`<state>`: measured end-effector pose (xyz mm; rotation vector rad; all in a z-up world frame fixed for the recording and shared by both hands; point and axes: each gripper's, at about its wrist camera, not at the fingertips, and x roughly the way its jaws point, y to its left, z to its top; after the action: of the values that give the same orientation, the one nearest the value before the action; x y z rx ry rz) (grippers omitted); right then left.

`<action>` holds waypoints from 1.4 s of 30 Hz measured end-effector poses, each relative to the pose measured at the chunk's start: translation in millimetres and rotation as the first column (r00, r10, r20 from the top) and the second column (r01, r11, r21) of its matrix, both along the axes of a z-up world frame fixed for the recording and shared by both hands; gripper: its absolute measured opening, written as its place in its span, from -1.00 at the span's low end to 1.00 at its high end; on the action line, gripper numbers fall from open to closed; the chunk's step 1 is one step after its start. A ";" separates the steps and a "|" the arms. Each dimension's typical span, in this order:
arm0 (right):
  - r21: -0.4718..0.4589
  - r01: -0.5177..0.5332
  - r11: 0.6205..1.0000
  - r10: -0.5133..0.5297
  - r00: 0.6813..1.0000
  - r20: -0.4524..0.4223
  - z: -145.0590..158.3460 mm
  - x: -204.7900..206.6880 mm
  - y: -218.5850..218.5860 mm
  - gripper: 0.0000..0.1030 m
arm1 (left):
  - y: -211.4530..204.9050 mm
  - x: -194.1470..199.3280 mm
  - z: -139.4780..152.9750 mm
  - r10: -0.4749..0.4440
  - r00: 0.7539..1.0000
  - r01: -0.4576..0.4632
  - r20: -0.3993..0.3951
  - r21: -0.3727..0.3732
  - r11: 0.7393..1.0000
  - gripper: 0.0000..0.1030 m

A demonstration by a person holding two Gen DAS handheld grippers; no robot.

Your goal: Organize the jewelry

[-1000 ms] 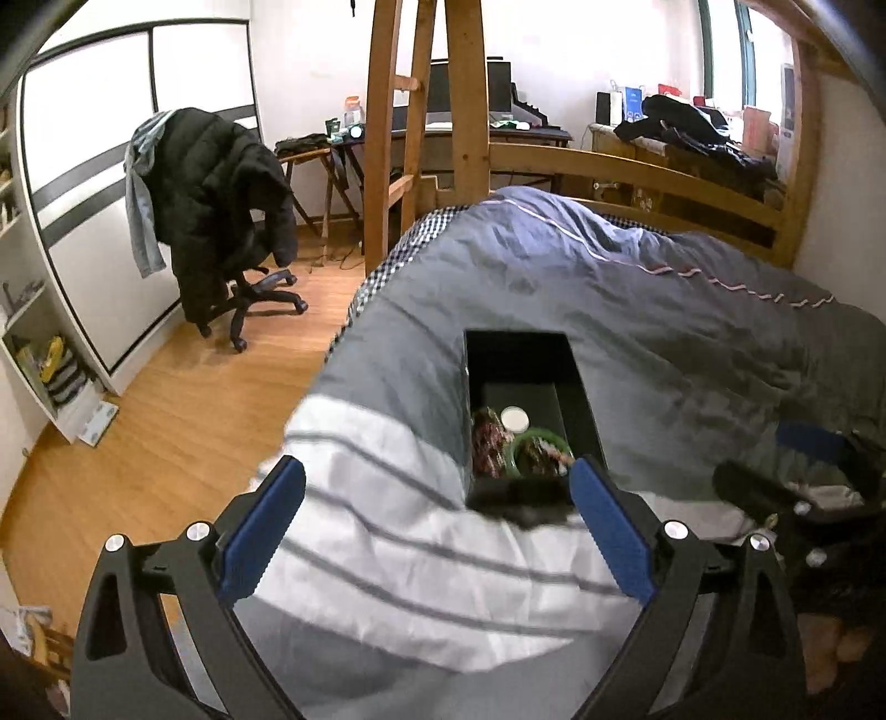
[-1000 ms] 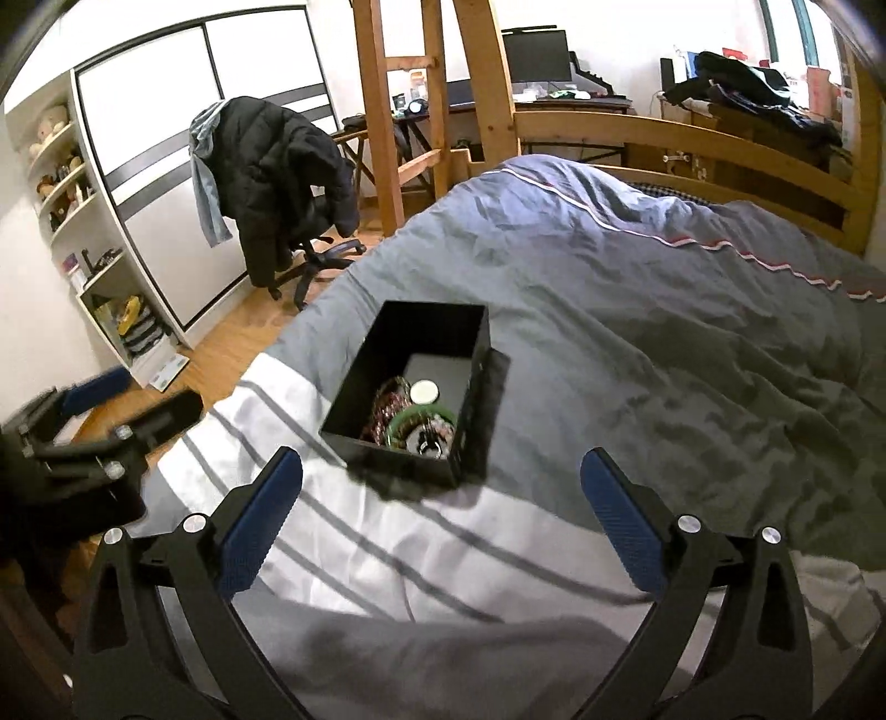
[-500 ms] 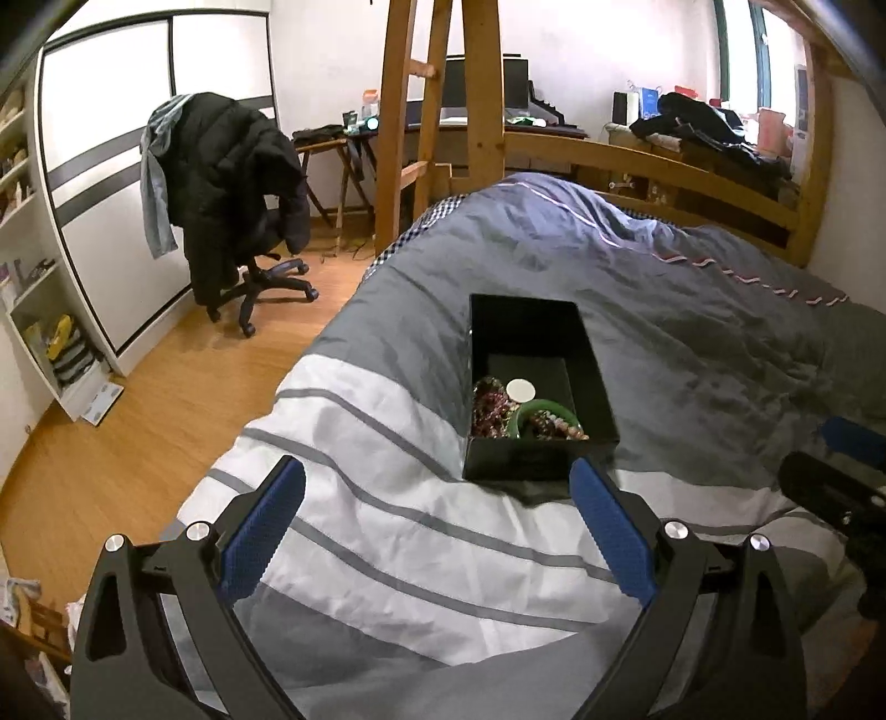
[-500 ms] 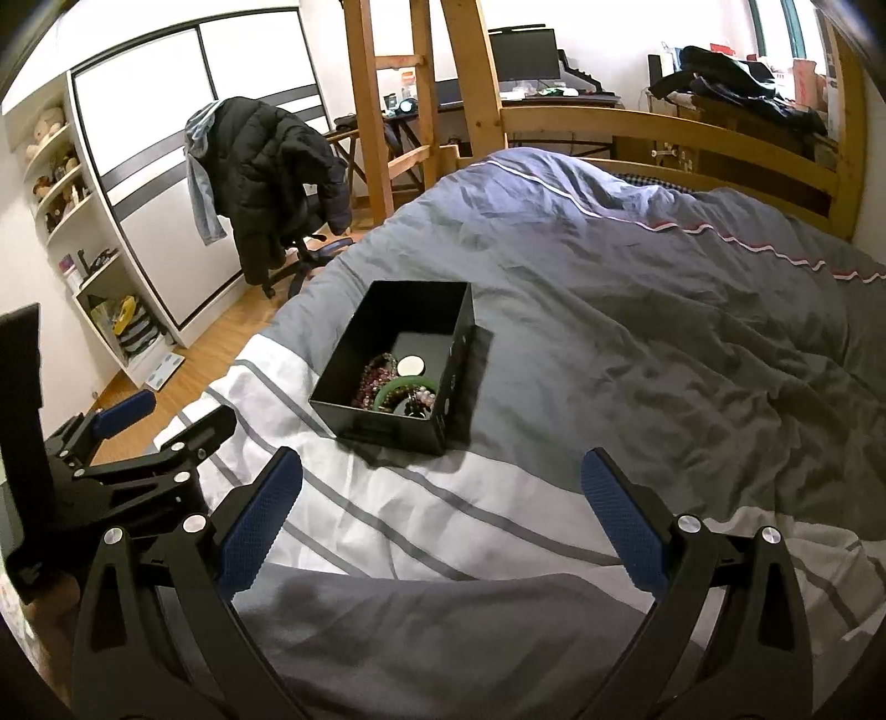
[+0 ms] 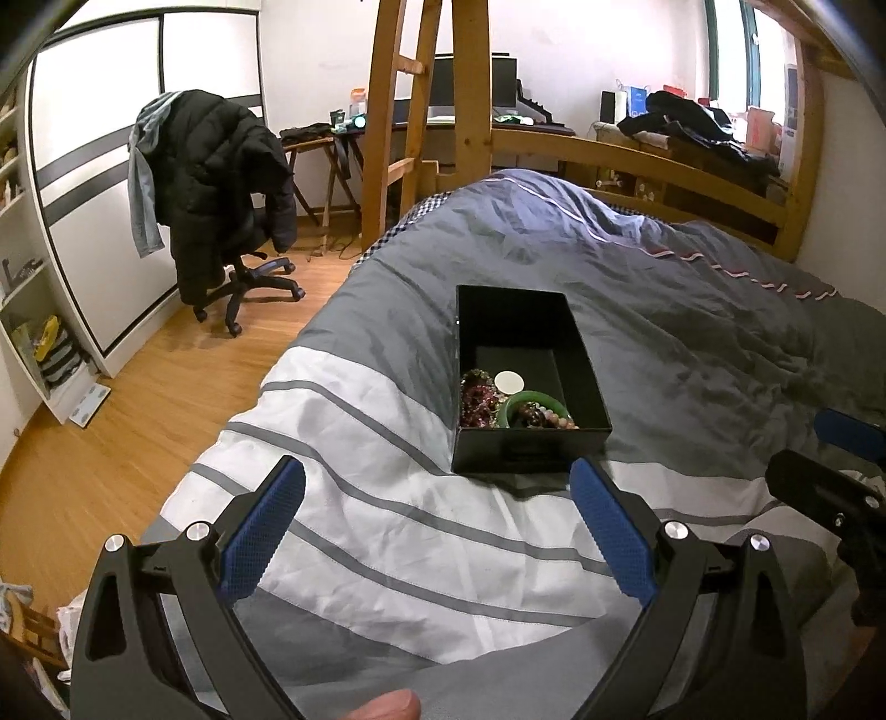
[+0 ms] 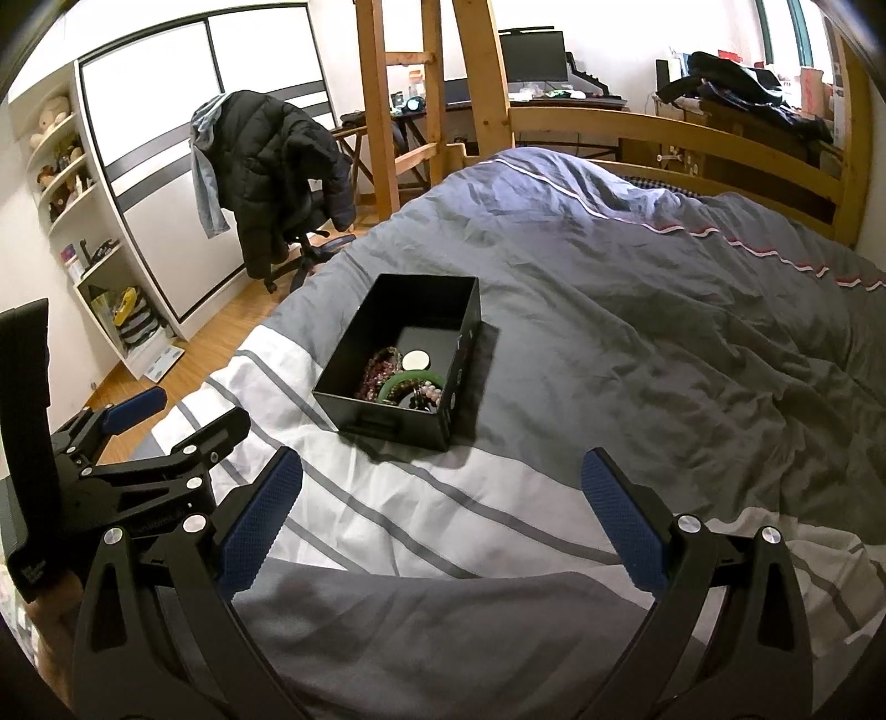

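a grey striped duvet [image 5: 421, 531] is spread over the bed; a black box [image 5: 531, 448] is set on it. beaded bracelets [image 5: 479, 399], a green bangle [image 5: 506, 407] and a white disc [image 5: 509, 381] are heaped inside, seemingly unsorted. the left gripper [image 5: 437, 526] and right gripper [image 6: 440, 515] are held short of it, jaws wide apart, empty.

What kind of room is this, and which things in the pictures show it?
Most likely a bedroom that also serves as a study. A bed with a grey quilt fills the view, a desk with a monitor stands behind, and a jacket hangs over an office chair.
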<state>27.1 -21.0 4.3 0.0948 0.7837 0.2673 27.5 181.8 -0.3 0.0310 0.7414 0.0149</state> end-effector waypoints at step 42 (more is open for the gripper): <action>-0.002 -0.006 1.000 0.006 1.000 0.005 -3.6 -4.6 4.0 0.93 | -5.3 -2.6 -0.1 -0.015 1.000 0.015 0.020 0.017 1.000 0.86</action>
<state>22.5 -17.0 0.8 0.0897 0.7793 0.2719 24.9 176.6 -0.4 0.0524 0.7206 0.0068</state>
